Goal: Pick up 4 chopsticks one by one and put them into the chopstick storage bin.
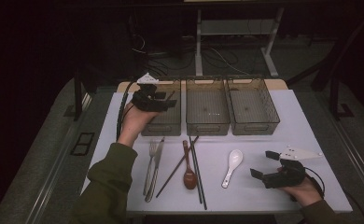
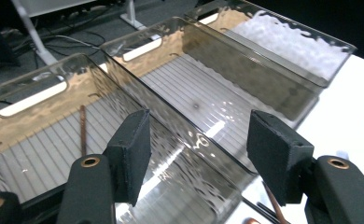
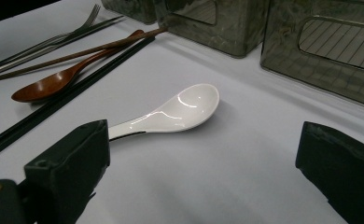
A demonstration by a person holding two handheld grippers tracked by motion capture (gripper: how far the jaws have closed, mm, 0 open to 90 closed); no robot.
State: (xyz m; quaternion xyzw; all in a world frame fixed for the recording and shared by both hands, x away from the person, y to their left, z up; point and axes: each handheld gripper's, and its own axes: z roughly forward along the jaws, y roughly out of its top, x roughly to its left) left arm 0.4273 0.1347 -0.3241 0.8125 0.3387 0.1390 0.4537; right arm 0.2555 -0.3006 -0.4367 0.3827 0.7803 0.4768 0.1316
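The left gripper [image 1: 164,100] hangs over the left bin [image 1: 167,122], the first of three see-through bins in a row at the far side of the white table [image 1: 264,196]. Its jaws stand apart with nothing between the pads. In the left gripper view a single brown chopstick [image 2: 83,129] lies on the ribbed floor of that left bin [image 2: 40,154], toward its far end and below the left jaw. The middle bin [image 1: 207,109] and the right bin [image 1: 252,108] sit to its right, touching side by side.

The right gripper [image 1: 264,165] rests low near the right front corner of the table, its jaws spread wide and holding nothing. A white spoon [image 1: 232,167] lies just to its left, its handle pointing toward the near edge; in the right gripper view the white spoon [image 3: 171,114] lies between and beyond the open jaws.

On the table in front of the bins lie a fork [image 1: 149,168], a knife [image 1: 155,169], another brown chopstick [image 1: 176,167], a brown spoon [image 1: 188,168] and a pair of black chopsticks [image 1: 197,170].
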